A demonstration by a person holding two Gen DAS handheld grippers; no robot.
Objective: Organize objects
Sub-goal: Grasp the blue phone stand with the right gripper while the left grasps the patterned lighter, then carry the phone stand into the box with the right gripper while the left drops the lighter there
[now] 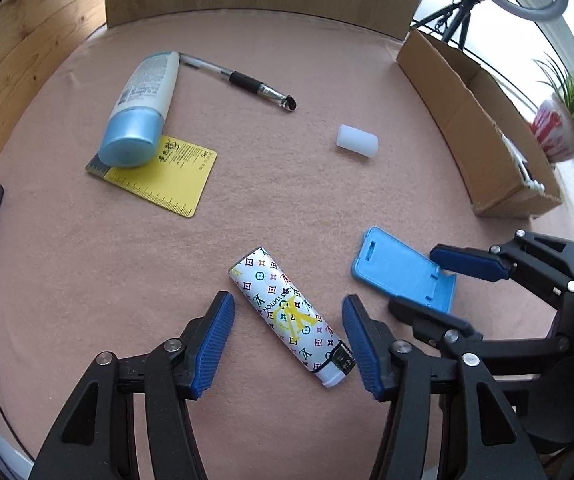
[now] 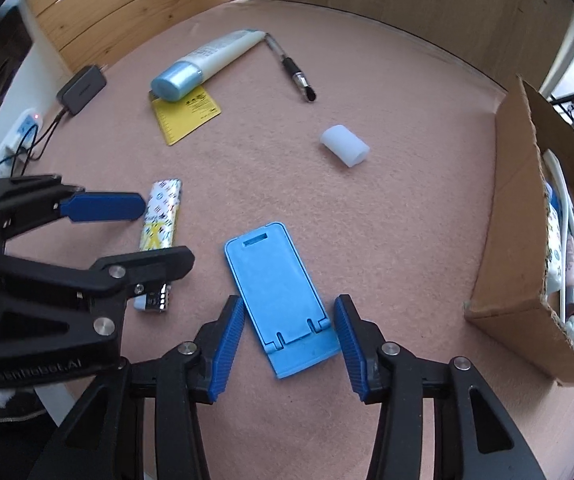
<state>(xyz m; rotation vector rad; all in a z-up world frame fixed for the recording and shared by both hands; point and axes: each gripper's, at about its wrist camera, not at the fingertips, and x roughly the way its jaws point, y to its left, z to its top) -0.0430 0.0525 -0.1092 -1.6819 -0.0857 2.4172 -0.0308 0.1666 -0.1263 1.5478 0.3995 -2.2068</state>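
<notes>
On the pink mat, you are holding your left gripper wide open astride the patterned lighter, and your right gripper wide open astride the blue phone stand; neither is gripping anything. Off right, the cardboard box is holding white cables and small packets.

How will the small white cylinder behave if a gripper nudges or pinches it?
The white cylinder lies on its side, so a nudge across its axis would probably roll it over the pink mat. It looks small and translucent, likely light plastic. Its smooth curved wall may slip; pinching across the flat ends seems safer.
</notes>
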